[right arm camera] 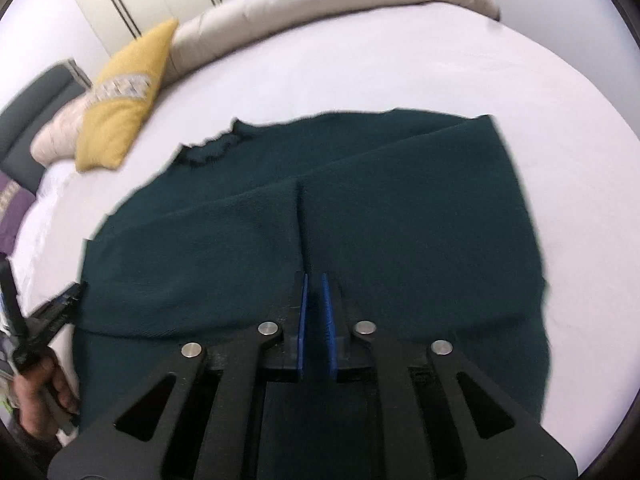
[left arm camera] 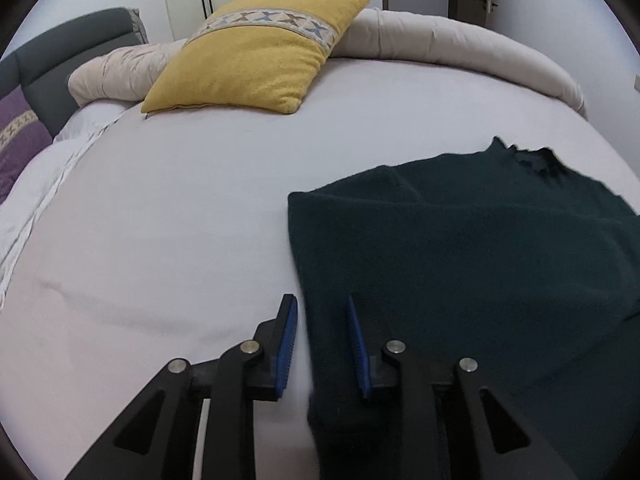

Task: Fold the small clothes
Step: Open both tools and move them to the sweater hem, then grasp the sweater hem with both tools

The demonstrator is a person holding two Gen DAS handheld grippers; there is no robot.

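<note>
— While the dark green sweater (right arm camera: 360,216) lies spread on the bed (left arm camera: 180,220), where is each hand-held gripper?
— The left hand-held gripper (left arm camera: 322,322) hangs over the sweater's left edge, its jaws apart; the edge of the cloth runs between the blue pads (left arm camera: 288,344), which do not press on it.
— And the right one?
— The right hand-held gripper (right arm camera: 315,300) is over the middle of the sweater, near where two folded-in parts meet at a seam. Its jaws are almost together, with only a narrow gap and nothing in it.
— Anything else on the bed?
— A yellow cushion (left arm camera: 256,56) near the far side, leaning on a rolled beige duvet (left arm camera: 460,40), well apart from the sweater.
</note>
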